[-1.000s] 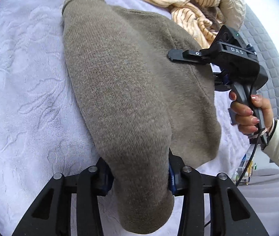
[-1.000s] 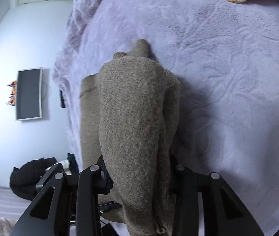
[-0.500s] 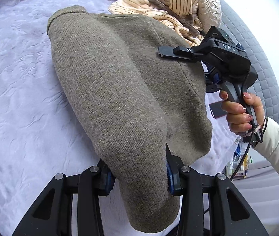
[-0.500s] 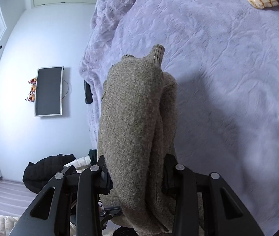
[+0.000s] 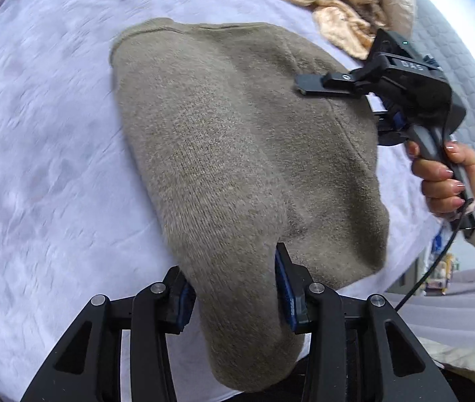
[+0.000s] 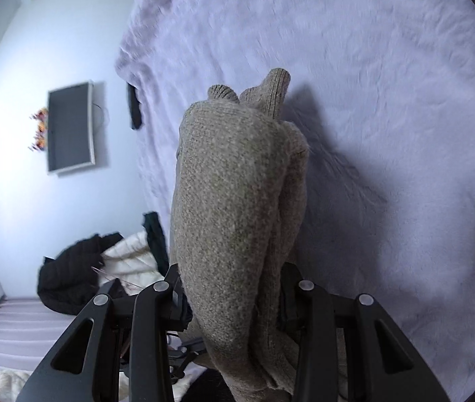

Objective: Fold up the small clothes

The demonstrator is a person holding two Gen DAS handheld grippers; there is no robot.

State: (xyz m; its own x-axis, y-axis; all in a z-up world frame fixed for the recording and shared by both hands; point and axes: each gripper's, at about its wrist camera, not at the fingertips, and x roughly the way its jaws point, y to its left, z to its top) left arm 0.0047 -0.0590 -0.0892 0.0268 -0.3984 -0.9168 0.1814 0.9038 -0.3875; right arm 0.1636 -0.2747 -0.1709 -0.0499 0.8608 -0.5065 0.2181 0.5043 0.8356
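An olive-brown knit sweater point(image 5: 230, 140) hangs over the lilac bedspread point(image 5: 43, 154), held up by both grippers. My left gripper point(image 5: 234, 288) is shut on one bunched edge of it. The right gripper's body point(image 5: 401, 87) shows in the left wrist view at the sweater's far right edge. In the right wrist view my right gripper point(image 6: 234, 294) is shut on folded layers of the sweater point(image 6: 237, 184), which hang ahead with a ribbed cuff point(image 6: 274, 90) at the far end above the bedspread point(image 6: 388, 100).
A pile of beige striped clothes point(image 5: 331, 10) lies at the far edge of the bed by a grey quilted headboard point(image 5: 465, 77). Past the bed's edge are a wall TV point(image 6: 69, 127) and a black jacket point(image 6: 69, 274) on the floor.
Both grippers have carried the sweater across the bed. The view has swung, so the striped clothes sit farther off and have left the right wrist view. The grips are unchanged.
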